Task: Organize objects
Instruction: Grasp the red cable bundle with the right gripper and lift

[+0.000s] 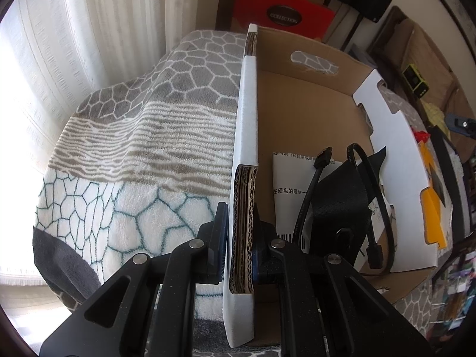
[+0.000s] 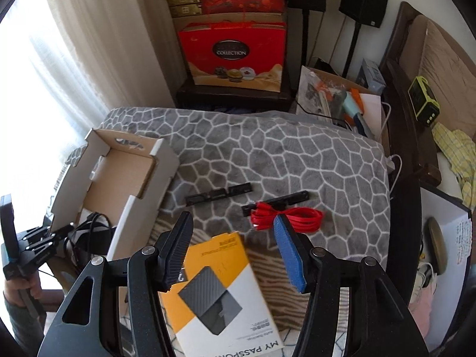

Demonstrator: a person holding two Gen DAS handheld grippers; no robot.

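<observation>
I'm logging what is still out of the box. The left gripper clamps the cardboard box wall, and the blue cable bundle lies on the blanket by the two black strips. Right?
Not quite: the cable bundle is red, not blue, as the right wrist view shows. It does lie on the blanket by the black strips, and the left gripper clamps the cardboard box wall.

Both tools are matte black linkages with silver round pivot pins and triangular cut-outs. The right tool (image 2: 233, 248) has one ribbed black pad and one blue pad (image 2: 290, 257); the left tool (image 1: 239, 242) shows blue pad edges.
</observation>
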